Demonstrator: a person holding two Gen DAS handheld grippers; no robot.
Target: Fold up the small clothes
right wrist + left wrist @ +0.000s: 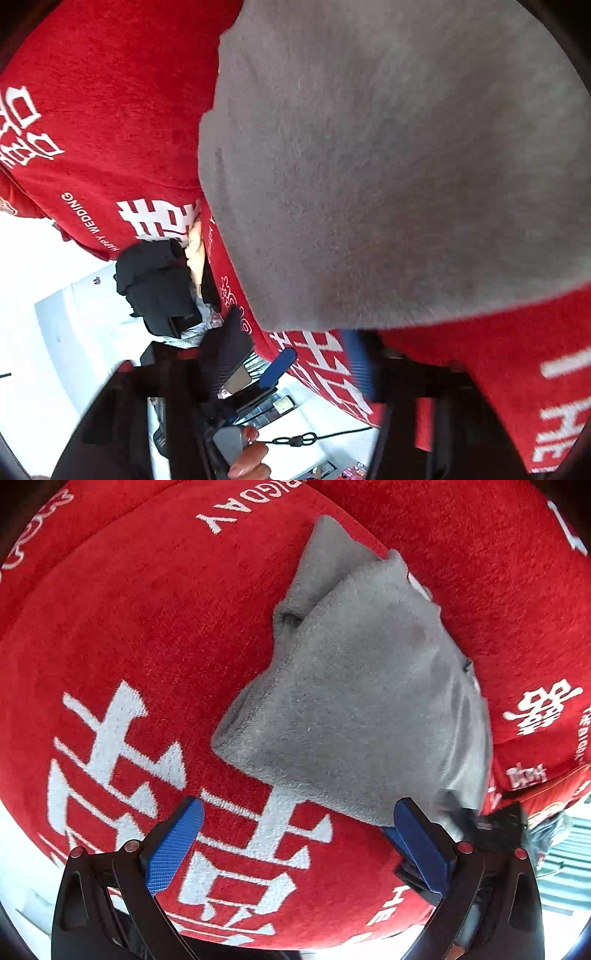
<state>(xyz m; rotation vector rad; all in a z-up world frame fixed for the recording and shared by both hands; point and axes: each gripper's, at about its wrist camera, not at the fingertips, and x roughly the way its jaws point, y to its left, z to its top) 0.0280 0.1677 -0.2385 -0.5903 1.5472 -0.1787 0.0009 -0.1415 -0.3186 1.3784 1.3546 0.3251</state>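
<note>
A red cloth (129, 627) with large white characters and small white lettering covers nearly the whole surface in both views, lying in a few overlapping layers whose edges show at the far left and at the right of the left wrist view. Beyond its near edge the surface below is white.

On the red cloth lies a small grey garment (354, 701) of soft fleecy fabric, loosely bunched, with one point reaching toward the far side and a hemmed corner pointing left. It sits right of centre in the left wrist view. In the right wrist view the same grey fabric (388, 166) fills the far and right part of the picture, very close to the lens.

The left gripper (295, 827) hovers at the near edge of the garment with its blue-padded fingers (177, 845) spread wide; nothing lies between them, though the right finger is just beside the grey hem.

The right gripper (321, 362) is blurred. One blue finger (356, 363) meets the near edge of the grey fabric; whether it pinches the fabric cannot be told.

A dark bundle of clothes (155, 284) lies near the left, off the red cloth.
</note>
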